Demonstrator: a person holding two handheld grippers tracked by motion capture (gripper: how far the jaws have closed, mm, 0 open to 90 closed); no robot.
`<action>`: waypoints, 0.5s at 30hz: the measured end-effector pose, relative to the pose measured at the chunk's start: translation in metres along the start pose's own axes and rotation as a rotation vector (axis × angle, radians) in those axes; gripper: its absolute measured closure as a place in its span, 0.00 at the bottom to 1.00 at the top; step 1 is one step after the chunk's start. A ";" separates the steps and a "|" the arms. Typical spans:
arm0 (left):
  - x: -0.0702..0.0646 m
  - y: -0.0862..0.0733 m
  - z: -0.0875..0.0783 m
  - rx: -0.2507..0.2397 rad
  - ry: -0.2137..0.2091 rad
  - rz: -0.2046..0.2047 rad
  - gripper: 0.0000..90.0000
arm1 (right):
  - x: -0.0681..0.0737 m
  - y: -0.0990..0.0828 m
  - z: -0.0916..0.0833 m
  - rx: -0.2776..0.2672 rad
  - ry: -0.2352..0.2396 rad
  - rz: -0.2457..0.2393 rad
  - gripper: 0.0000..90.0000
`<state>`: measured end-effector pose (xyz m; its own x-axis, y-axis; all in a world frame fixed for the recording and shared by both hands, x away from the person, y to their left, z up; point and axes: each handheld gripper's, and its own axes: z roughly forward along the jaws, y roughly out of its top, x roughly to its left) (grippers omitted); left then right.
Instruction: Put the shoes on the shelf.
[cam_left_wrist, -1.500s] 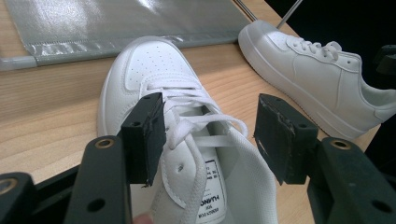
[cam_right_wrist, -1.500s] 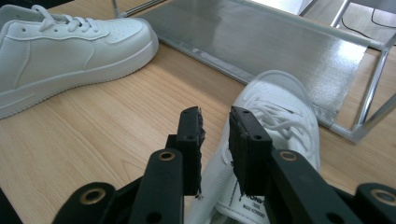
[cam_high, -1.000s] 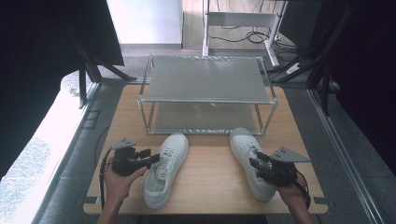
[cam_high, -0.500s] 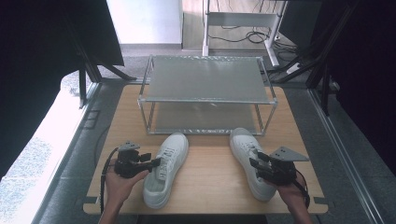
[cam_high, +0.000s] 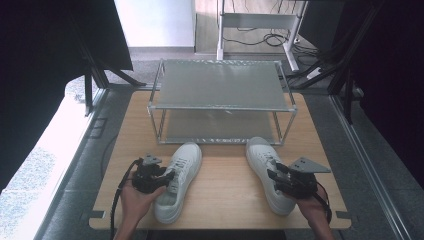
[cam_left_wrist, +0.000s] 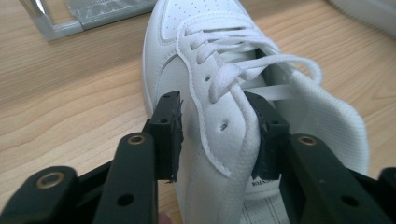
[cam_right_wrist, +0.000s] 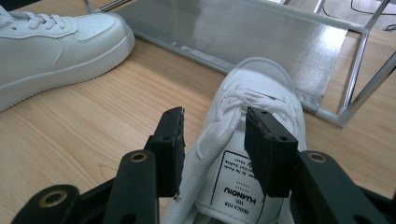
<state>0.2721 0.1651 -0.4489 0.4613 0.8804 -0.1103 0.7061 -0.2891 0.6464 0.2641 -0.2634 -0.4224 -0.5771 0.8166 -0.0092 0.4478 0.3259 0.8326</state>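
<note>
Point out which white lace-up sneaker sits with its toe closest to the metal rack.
The white lace-up sneaker by the right gripper: its toe nearly touches the metal two-shelf rack, while the other white sneaker lies angled, farther back.

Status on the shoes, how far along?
Done: nothing shelved; the silver metal two-tier rack is bare. In hand: left claw, jaws just closing, grips the side wall of the left white lace-up sneaker; right claw looks clamped likewise on the right white sneaker. Left: lift both off the wooden table, probably onto the rack.
</note>
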 end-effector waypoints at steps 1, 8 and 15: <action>-0.001 0.000 0.003 0.018 0.027 0.007 0.70 | 0.000 0.000 0.000 0.001 -0.001 -0.001 0.64; 0.002 -0.002 0.010 0.004 0.045 -0.022 0.78 | -0.008 0.001 -0.004 -0.009 -0.025 0.021 0.64; 0.006 -0.004 0.011 -0.007 0.034 -0.056 0.86 | -0.029 -0.004 0.005 0.072 -0.084 0.046 0.62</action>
<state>0.2776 0.1672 -0.4599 0.4026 0.9073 -0.1212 0.7268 -0.2364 0.6448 0.2820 -0.2858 -0.4282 -0.4973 0.8673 -0.0210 0.5222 0.3186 0.7911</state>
